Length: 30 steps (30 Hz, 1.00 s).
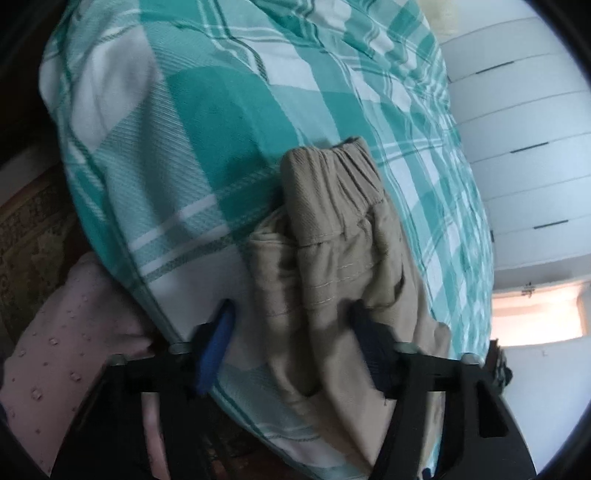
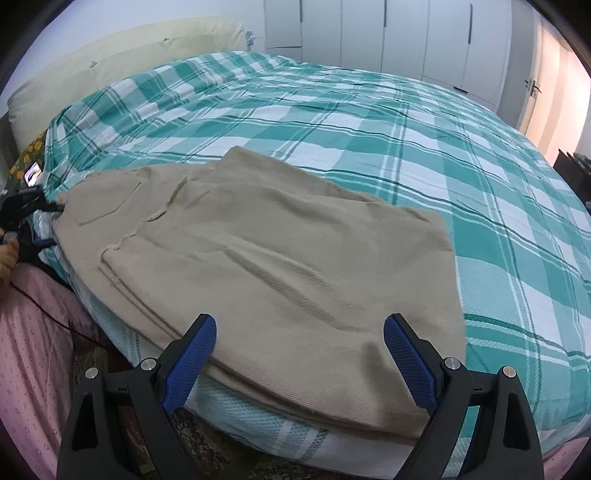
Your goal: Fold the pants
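Beige pants (image 2: 277,251) lie spread along the near edge of the bed, on a green and white checked cover (image 2: 406,147). My right gripper (image 2: 300,321) is open and hovers just over the pants' near hem side, pads apart from the cloth. In the left wrist view the elastic waistband end of the pants (image 1: 332,229) is bunched between the fingers of my left gripper (image 1: 291,306). The right-hand finger presses into the fabric. The blue pad (image 1: 218,332) on the other side stands a little clear of it, over the bed cover (image 1: 184,129).
A cream pillow (image 2: 129,48) lies at the head of the bed. White wardrobe doors (image 2: 406,33) line the far wall, with a door handle (image 2: 533,88) at the right. A patterned carpet (image 1: 29,229) and a person's pink dotted clothing (image 2: 29,332) are beside the bed.
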Motion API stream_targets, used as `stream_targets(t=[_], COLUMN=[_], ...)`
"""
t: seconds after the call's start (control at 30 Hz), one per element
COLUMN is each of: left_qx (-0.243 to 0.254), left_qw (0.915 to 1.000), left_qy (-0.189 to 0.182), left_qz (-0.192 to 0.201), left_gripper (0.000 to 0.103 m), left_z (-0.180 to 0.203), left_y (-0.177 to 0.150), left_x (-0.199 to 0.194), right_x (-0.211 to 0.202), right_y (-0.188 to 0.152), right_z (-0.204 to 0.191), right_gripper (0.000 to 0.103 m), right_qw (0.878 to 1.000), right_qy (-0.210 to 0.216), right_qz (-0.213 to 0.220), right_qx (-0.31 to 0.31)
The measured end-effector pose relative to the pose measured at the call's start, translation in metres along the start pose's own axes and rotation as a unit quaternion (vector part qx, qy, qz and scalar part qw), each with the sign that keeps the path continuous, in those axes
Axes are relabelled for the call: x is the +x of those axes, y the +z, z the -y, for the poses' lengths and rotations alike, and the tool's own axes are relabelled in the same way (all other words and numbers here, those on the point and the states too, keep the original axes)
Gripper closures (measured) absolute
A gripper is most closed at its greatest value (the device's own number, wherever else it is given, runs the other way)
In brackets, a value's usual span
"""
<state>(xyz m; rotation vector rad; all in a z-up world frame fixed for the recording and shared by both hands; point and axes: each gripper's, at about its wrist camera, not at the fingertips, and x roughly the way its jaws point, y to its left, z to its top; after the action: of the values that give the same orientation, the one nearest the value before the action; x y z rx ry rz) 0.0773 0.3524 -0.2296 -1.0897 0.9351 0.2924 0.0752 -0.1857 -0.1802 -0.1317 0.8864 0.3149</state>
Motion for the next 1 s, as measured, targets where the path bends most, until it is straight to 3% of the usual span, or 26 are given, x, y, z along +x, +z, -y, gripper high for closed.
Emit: stream_targets(t=[0.1,0.13,0.33,0.53,0.63,0.77,0.83,1.0], left_qx=[0.010,0.014,0.047,0.162,0.243,0.359,0.424,0.527], left_qw=[1.0000,0.9999,0.9981,0.9832,0.9643,0.9264,0.8993,0.8481], left_qy=[0.000,0.000,-0.001,0.007,0.013,0.007,-0.001,-0.028], left_qz=[-0.001,0.003,0.039,0.084,0.105,0.115,0.106,0.043], left_gripper=[0.089,0.092,0.095,0.095,0.095,0.095,0.096,0.096], left_z=[0.003,0.005,0.029,0.096,0.141,0.202,0.235,0.281], left_y=[-0.001,-0.002,-0.013,-0.035,-0.058,-0.104,-0.139,-0.221], left_x=[-0.001,-0.004,-0.036,-0.071,-0.084,-0.092,-0.085,-0.041], right_x=[-0.002,-0.003,-0.010,-0.013,-0.015,-0.023,-0.030,-0.056], right_y=[-0.001,-0.001,0.001,0.002,0.002,0.004,0.006,0.005], right_z=[-0.003,-0.004,0.006,0.020,0.026,0.039,0.048,0.087], right_gripper=[0.012,0.012,0.012,0.012,0.012,0.012,0.012,0.012], right_qw=[1.000,1.000,1.000,0.999,0.998,0.997,0.994,0.982], right_qy=[0.001,0.001,-0.006,-0.010,-0.009,-0.016,-0.025,-0.057], right_qz=[0.002,0.004,0.016,0.024,0.031,0.049,0.062,0.108], right_qx=[-0.007,-0.008,0.008,0.034,0.046,0.066,0.082,0.144])
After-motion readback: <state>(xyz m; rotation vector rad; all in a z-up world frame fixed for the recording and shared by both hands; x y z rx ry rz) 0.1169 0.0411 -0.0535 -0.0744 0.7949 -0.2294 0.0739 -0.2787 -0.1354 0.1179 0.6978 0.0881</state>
